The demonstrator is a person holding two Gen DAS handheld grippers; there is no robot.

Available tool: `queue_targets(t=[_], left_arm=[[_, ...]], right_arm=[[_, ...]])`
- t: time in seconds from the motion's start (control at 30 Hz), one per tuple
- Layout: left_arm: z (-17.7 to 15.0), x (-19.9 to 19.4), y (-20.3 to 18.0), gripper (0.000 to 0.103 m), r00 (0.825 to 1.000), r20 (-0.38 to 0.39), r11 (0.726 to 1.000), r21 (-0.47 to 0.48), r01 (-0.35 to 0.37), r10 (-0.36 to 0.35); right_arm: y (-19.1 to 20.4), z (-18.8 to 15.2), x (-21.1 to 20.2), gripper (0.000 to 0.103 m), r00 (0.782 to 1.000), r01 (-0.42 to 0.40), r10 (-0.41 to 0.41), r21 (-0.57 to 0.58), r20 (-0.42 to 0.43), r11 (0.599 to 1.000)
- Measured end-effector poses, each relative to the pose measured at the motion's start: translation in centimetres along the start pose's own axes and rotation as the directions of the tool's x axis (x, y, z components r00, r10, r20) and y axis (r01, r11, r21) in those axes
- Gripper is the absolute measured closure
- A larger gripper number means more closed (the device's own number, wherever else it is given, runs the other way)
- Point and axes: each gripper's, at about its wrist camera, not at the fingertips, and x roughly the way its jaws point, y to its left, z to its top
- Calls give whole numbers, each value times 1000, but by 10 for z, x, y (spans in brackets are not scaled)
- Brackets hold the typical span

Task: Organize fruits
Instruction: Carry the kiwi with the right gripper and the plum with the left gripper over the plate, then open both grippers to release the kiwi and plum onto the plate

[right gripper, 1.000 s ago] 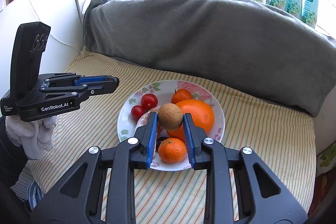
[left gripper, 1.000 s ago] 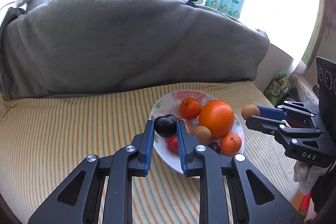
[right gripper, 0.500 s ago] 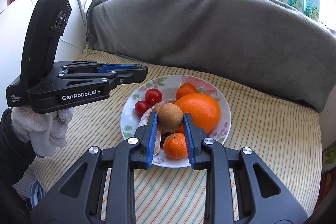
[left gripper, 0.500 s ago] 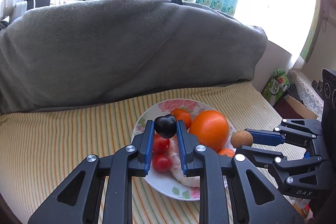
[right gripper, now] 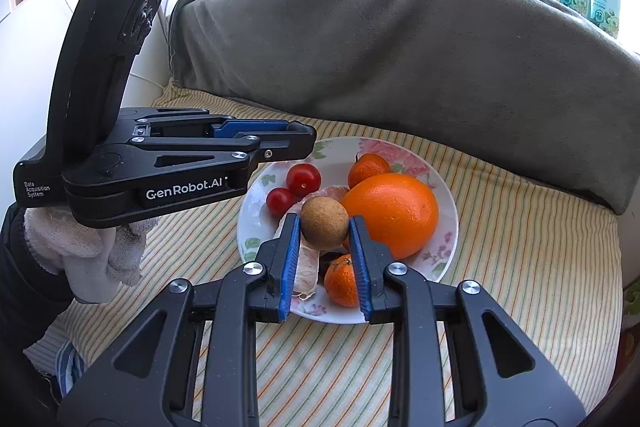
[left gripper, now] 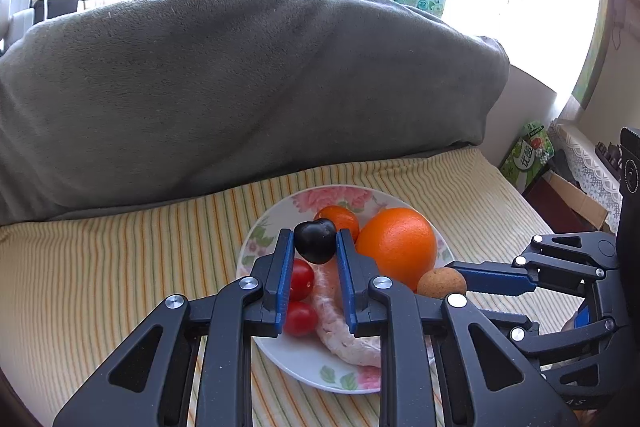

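Blue pads line both grippers, and each pair pinches a small fruit above the floral plate (left gripper: 276, 355). The left gripper (left gripper: 312, 247) clamps a dark, near-black cherry (left gripper: 315, 241) at its fingertips, the fruit held clear of the plate and above two cherry tomatoes (left gripper: 300, 279) that lie on the plate's left side. The right gripper (right gripper: 325, 225) squeezes a round tan-brown fruit, rough like a longan (right gripper: 324, 223), between its pads; in the left wrist view that same fruit (left gripper: 442, 283) shows at the tip of the right gripper, just beside the big orange (left gripper: 396, 247). On the plate, the big orange (right gripper: 390, 213) takes the right half, with a small mandarin (right gripper: 368, 167) behind it touching its far side and another mandarin (right gripper: 342, 281) at the near rim. A pale pinkish peel or skin (left gripper: 340, 331) lies along the plate's middle between the tomatoes and the orange. A small dark fruit sits partly hidden under the right gripper's fingers next to the near mandarin. The plate rests on a yellow striped cloth (right gripper: 520, 247), with a grey blanket (right gripper: 400, 47) heaped behind it. A hand in a white knitted glove (right gripper: 84, 251) holds the left gripper's body at the left of the right wrist view.
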Motion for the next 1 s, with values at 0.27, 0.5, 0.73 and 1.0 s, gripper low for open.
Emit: queue_targets(t=[0.27, 0.5, 0.73, 1.0], left_arm=[[0, 1, 0, 83, 1000, -4, 1000, -9, 9, -9], [1, 3, 1, 83, 1000, -10, 1000, -13, 16, -16], [0, 2, 1, 83, 1000, -6, 1000, -13, 14, -14], [-1, -1, 2, 72, 1000, 1, 1000, -16, 11, -11]], right_arm=[[0, 0, 3, 77, 1000, 3, -3, -1, -9, 1000], [2, 1, 4, 77, 1000, 10, -10, -5, -11, 1000], [-1, 1, 4, 74, 1000, 11, -11, 8, -5, 1000], [0, 0, 0, 63, 1000, 19, -20, 12, 4, 1000]])
